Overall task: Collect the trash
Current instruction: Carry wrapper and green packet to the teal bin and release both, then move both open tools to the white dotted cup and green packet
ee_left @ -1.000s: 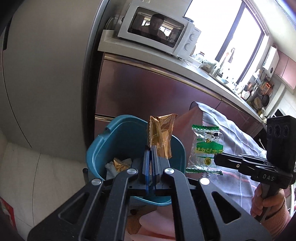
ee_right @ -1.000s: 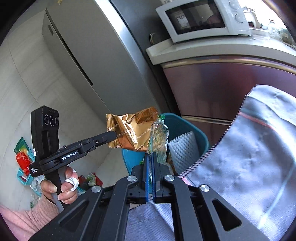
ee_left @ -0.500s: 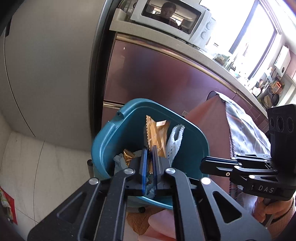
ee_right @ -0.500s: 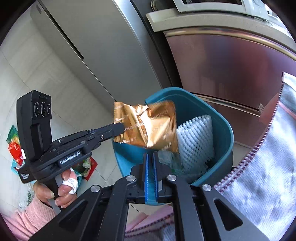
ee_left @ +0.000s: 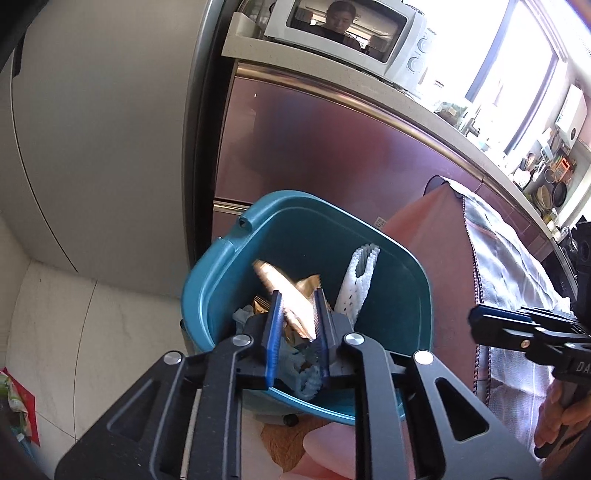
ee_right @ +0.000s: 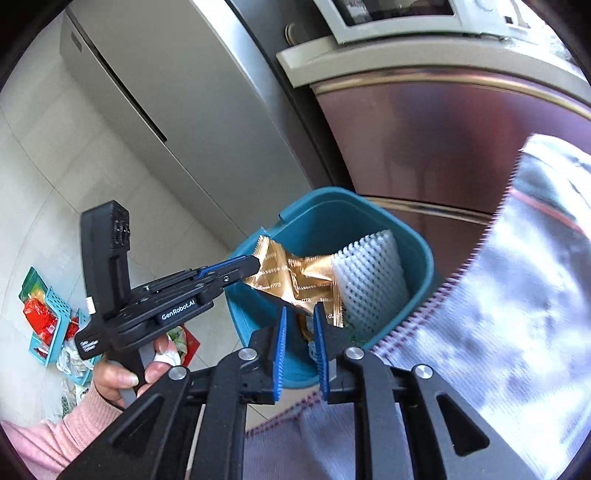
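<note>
A teal bin [ee_left: 332, 236] stands on the floor below both grippers, with a white foam net [ee_left: 360, 280] and crumpled scraps inside. My left gripper [ee_left: 298, 295] hangs over the bin, its jaws opening. A gold wrapper [ee_left: 284, 288] lies blurred and slanted in the gap, loose from the pads. From the right wrist the same gold wrapper [ee_right: 291, 273] hangs at the left gripper [ee_right: 253, 263] tip over the bin [ee_right: 321, 221]. My right gripper [ee_right: 300, 310] is over the bin's near rim, jaws opening with nothing between them. The right gripper [ee_left: 474, 317] shows at the right edge.
A grey fridge [ee_left: 92, 129] rises at the left, and a maroon cabinet [ee_left: 314, 147] with a microwave [ee_left: 354, 33] stands behind the bin. A cloth-draped table [ee_right: 517, 295] is close on the right. Bright packets and a turquoise basket [ee_right: 55, 317] lie on the floor.
Both grippers came down over the bin. The green packet left the right gripper and is gone from sight. Both pairs of jaws have parted, and the gold wrapper has tipped loose.
</note>
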### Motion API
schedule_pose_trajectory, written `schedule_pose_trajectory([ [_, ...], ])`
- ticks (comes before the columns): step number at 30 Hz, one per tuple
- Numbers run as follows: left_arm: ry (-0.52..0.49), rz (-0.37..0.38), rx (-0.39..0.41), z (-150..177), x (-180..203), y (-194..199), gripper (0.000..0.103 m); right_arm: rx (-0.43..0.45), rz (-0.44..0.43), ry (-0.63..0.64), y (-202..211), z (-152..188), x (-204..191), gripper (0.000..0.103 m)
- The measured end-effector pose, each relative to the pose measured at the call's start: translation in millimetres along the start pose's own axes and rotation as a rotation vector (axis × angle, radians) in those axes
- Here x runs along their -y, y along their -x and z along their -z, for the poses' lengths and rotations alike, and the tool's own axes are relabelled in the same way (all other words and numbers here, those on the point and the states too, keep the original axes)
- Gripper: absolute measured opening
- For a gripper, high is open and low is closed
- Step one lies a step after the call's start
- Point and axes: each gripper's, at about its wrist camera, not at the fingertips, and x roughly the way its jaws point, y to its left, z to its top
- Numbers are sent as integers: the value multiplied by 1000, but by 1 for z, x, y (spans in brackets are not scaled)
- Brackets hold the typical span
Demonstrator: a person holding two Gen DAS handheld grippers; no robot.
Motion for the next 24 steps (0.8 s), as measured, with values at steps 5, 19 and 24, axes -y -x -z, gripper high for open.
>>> schedule_pose_trajectory([
  [5,-26,-16,28,-1,8,13,18,47,4,0,31,12,4,19],
  [19,-214,176,134,3,103,64,36,225,73,-50,128,61,33,30],
  [24,-306,208,167,12,152,78,47,274,120,-78,157,81,47,38],
])
